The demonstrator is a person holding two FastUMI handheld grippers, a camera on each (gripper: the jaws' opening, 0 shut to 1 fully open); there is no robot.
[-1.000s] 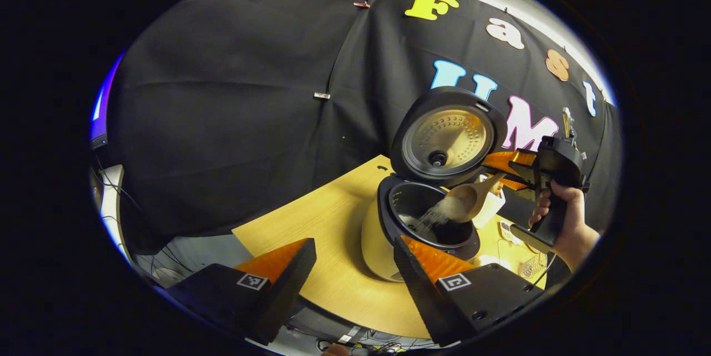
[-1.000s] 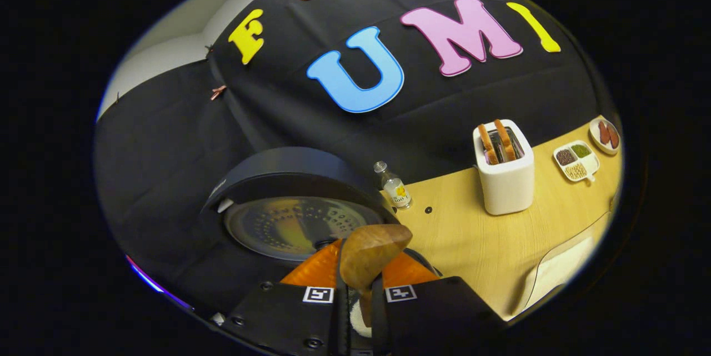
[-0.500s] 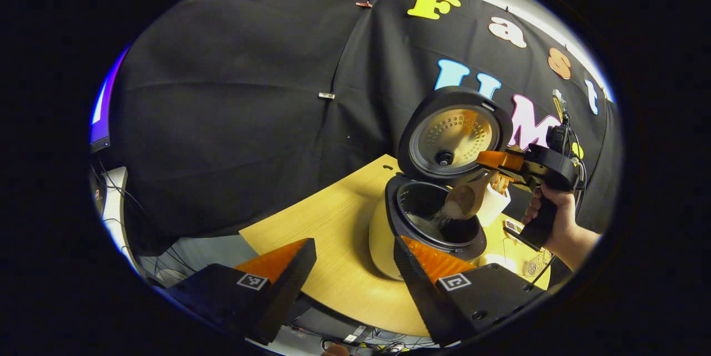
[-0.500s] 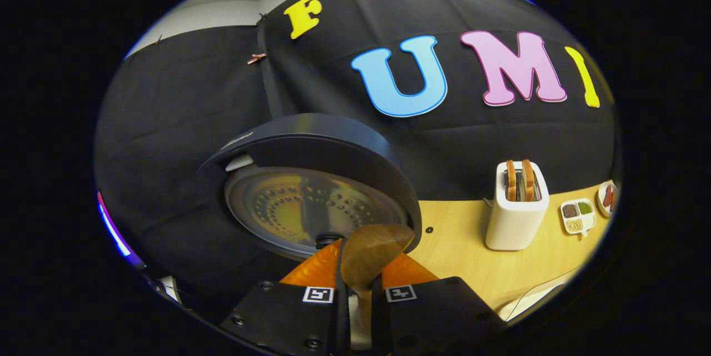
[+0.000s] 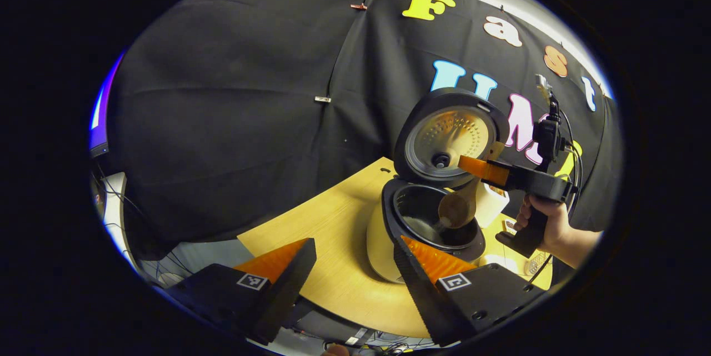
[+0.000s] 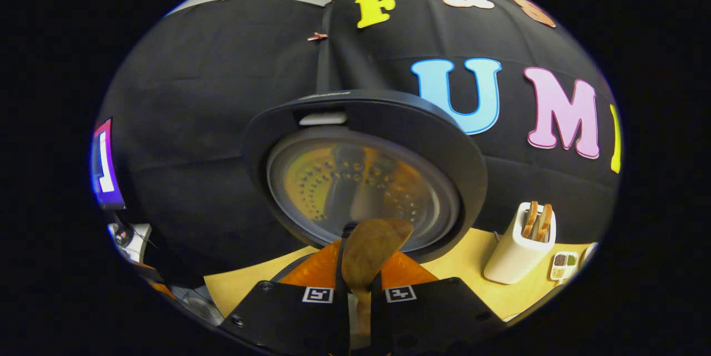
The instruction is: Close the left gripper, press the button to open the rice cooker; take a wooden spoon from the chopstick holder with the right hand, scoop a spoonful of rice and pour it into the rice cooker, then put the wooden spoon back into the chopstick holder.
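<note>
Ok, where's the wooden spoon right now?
In the left gripper view the wooden spoon hangs bowl-down over the open rice cooker, right of centre, held by the right tool just below the raised lid.

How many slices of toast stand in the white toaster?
2: both slices stand upright side by side in the slots of the white toaster, one left of the other, in the right gripper view.

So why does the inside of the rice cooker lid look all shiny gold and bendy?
In the right gripper view the lid sits close, so its metal plate mirrors warm light and the held wooden spoon; the fisheye lens bulges it. In the left gripper view the lid glints too, smaller and sharper.
</note>
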